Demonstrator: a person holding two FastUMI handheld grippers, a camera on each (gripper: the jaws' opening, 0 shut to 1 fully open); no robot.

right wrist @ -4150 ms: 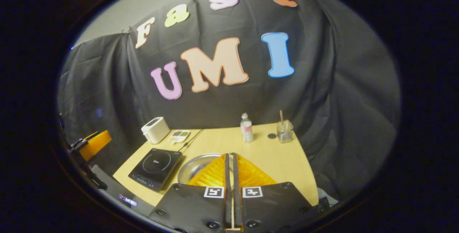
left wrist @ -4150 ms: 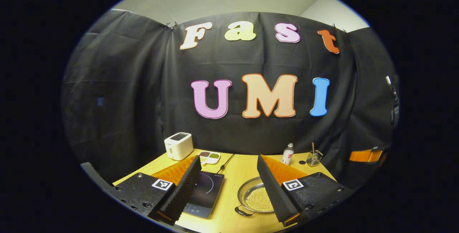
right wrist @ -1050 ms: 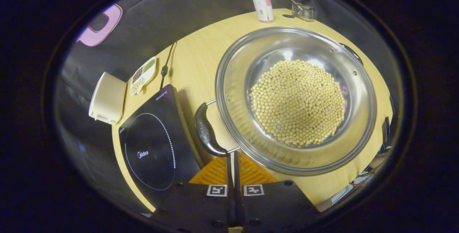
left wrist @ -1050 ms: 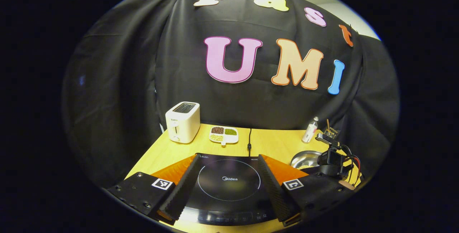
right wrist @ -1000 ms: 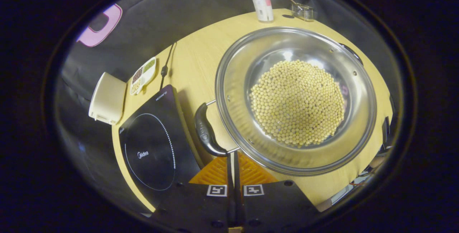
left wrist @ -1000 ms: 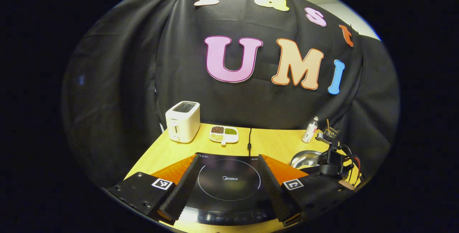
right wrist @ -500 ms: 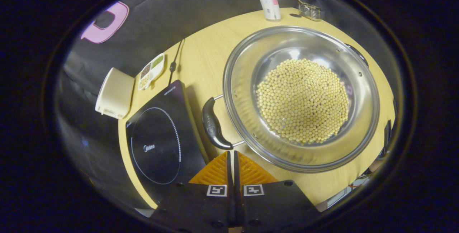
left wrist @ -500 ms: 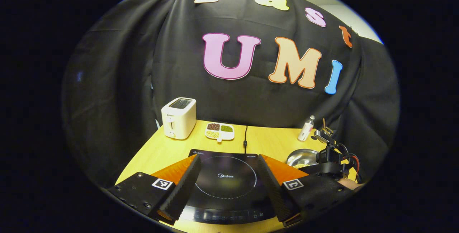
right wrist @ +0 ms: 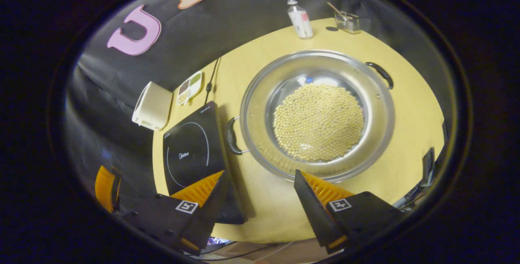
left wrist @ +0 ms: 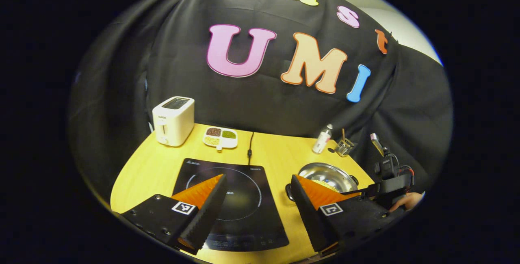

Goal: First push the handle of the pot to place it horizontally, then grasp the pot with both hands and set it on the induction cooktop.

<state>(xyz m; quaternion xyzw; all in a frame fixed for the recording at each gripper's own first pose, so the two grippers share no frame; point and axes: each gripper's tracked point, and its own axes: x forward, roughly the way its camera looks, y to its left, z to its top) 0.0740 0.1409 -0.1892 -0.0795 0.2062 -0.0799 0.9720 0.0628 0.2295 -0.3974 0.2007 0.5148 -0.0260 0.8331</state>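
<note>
A steel pot (right wrist: 256, 105) of yellow beans (right wrist: 319, 122) stands on the wooden table, right of the black induction cooktop (right wrist: 189, 154). One black handle (right wrist: 231, 135) faces the cooktop and the other handle (right wrist: 380, 74) points to the far right. My right gripper (right wrist: 260, 174) hangs open above the table's near edge, short of the pot, with nothing between its fingers. Over the cooktop (left wrist: 239, 174), my left gripper (left wrist: 258, 180) is open and empty, with the pot (left wrist: 327, 174) beyond its right finger. The right gripper (left wrist: 390, 178) and a hand (left wrist: 408, 201) appear at far right.
A white toaster (left wrist: 172, 120) and a divided dish of beans (left wrist: 220, 137) sit at the back left, with the cooktop's cord (left wrist: 249, 150) beside them. A small bottle (right wrist: 300, 19) and a glass with a stick (right wrist: 347, 21) stand behind the pot. The table edge (right wrist: 284, 235) is near.
My right gripper has gone from shut to open and has drawn back from the pot's near handle. The pot has turned a little. My left gripper has pulled back, so more table shows.
</note>
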